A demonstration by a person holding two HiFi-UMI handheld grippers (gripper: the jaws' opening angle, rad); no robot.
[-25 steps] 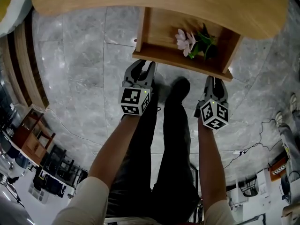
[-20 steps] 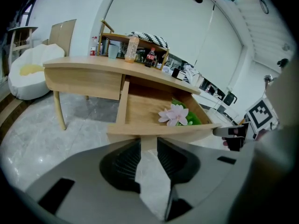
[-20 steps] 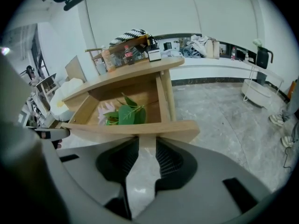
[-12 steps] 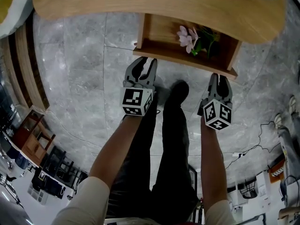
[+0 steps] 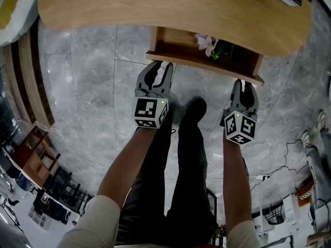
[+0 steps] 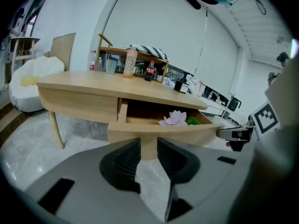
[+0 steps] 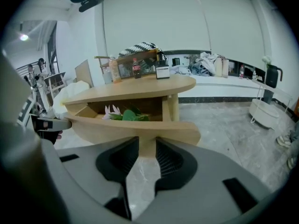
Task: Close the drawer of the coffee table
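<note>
The wooden coffee table (image 5: 170, 9) spans the top of the head view. Its drawer (image 5: 207, 63) sticks out part way from under the top, with a pink flower (image 5: 206, 41) and green leaves inside. My left gripper (image 5: 158, 66) is open, its tips at the left end of the drawer front. My right gripper (image 5: 244, 82) is open too, tips at the right end. In the left gripper view the drawer front (image 6: 140, 133) fills the gap between the left gripper's (image 6: 148, 146) jaws, with the flower (image 6: 174, 119) behind. The right gripper view shows the drawer front (image 7: 140, 129) just beyond the right gripper (image 7: 147, 146).
Grey marble floor (image 5: 88, 76) surrounds the table. The person's legs and a black shoe (image 5: 195, 107) stand between the grippers. A white beanbag (image 6: 28, 83) lies left of the table; bottles and a cup (image 6: 111, 66) sit on a shelf behind. Cables (image 5: 279, 161) trail at right.
The drawer has slid further in under the table top, hiding more of the flower. Both grippers have moved forward with its front edge.
</note>
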